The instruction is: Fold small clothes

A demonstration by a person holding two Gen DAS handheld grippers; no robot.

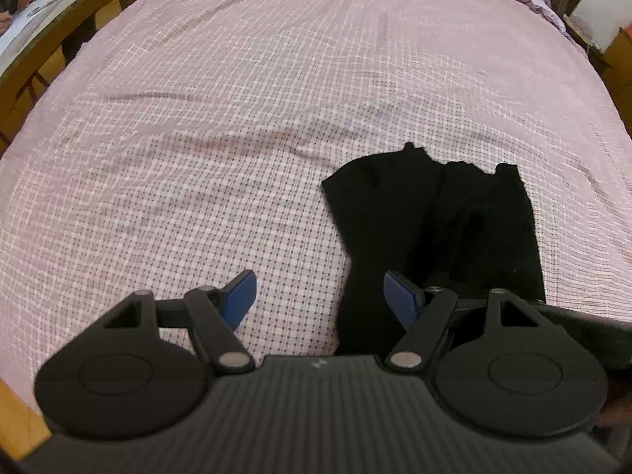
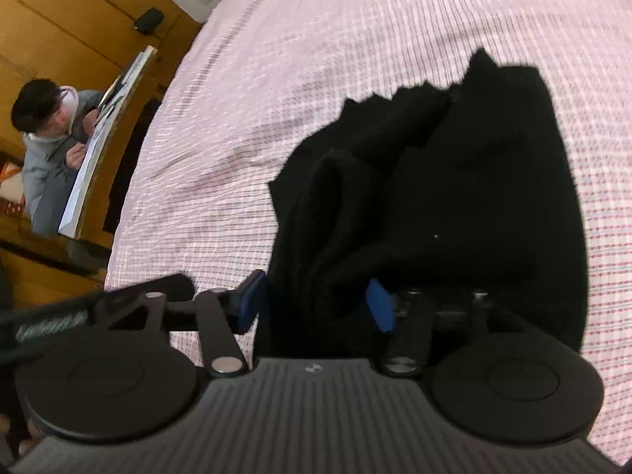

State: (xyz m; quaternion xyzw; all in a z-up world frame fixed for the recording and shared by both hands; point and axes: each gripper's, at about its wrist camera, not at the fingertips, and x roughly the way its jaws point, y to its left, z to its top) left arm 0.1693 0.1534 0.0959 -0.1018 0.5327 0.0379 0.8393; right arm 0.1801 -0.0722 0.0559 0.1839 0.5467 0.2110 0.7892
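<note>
left gripper (image 1: 320,296) gapes wide over the bed (image 1: 237,118). right gripper (image 2: 318,304) spread too, straddling black cloth (image 2: 454,181)

black garment (image 2: 454,181) folds indistinct, near end hidden

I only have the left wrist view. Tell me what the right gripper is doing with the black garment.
Observer: The right gripper is open, with part of the black garment bunched between its blue fingers.
Operator: Report where that gripper sits on the cloth.
Observer: At the garment's near edge; the cloth stretches away from it over the pink checked bedspread.
Operator: Say what lies off to that side of the bed.
Observer: A person in a grey top sits at a wooden desk beside the bed, bent over papers.
</note>
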